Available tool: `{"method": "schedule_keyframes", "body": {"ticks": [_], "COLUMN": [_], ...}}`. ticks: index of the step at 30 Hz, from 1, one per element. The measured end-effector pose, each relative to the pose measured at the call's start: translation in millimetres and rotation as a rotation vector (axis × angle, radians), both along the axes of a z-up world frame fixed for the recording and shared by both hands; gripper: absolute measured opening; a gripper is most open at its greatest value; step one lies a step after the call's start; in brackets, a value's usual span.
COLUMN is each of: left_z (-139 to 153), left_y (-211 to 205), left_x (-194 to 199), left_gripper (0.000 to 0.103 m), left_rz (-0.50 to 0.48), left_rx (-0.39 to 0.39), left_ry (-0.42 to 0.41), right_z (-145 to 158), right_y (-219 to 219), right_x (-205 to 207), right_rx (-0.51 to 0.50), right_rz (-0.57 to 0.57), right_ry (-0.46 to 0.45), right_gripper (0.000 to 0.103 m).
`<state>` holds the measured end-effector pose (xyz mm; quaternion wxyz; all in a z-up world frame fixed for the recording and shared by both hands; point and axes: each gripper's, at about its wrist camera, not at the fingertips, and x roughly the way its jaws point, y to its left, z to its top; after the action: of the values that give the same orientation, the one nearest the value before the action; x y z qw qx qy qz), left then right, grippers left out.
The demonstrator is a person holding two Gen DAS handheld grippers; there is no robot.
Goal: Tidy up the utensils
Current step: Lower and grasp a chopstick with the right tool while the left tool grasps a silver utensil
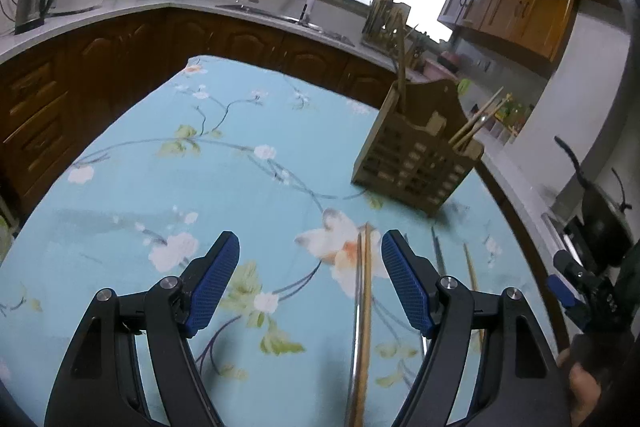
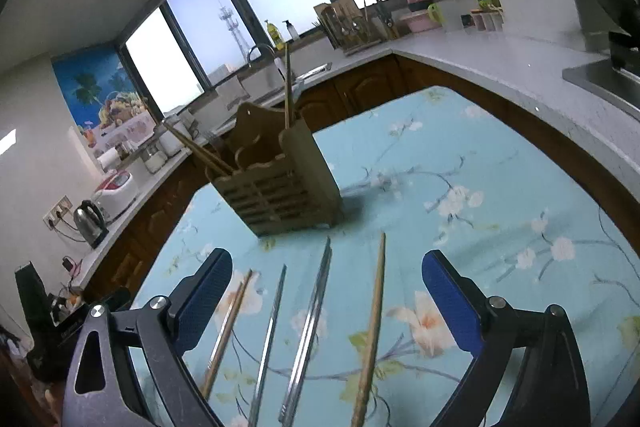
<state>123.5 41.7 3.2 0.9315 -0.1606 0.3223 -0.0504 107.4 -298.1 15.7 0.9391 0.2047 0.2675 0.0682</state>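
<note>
Left claw (image 1: 310, 283) and right claw (image 2: 326, 301) gape empty; several chopsticks (image 2: 308, 327) still lie mid-surface, few stand in the holder (image 2: 276, 183)

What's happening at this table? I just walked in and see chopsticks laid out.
A person holds a gripper in each hand over loose chopsticks on the floral tablecloth. The left gripper and right gripper both have jaws apart and hold nothing. A wooden chopstick and metal chopsticks lie flat. The wooden utensil holder already has a few.
</note>
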Motion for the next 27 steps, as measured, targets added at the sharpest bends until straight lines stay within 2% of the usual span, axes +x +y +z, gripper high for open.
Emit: {"method": "schedule_keyframes", "body": {"ticks": [8,16,18,20,22,27], "left_z": [-17.0,-27.1,-31.4,-34.6,-36.5,-42.6], "left_y": [-14.8,-26.4,-30.2,-33.7,-36.0,-40.2], "left_x": [-2.5,12.4,18.2,23.8,28.8,46.0], "left_gripper": [0.075,0.075,0.075,0.074,0.072,0.059], "left_rz": [-0.035,-0.083,-0.099,-0.116,-0.128,-0.162], "left_rx": [0.057,0.091,0.106,0.117,0.123,0.136], "left_ry": [0.054,0.109,0.131,0.148,0.159,0.202], "right_z": [-17.1,-23.2,-24.9,-27.1,-29.6,-37.1], "right_y": [7.4,10.5,12.1,13.6,14.9,17.2], "right_x": [-7.3,-1.8,1.6,5.4,10.6,27.7], "right_rx": [-0.034,-0.059,-0.072,-0.081,-0.088,-0.111], "right_rz": [0.018,0.029,0.03,0.036,0.041,0.054], "right_ry": [0.046,0.072,0.081,0.094,0.113,0.16], "right_gripper": [0.097,0.096,0.093,0.081,0.075,0.064]}}
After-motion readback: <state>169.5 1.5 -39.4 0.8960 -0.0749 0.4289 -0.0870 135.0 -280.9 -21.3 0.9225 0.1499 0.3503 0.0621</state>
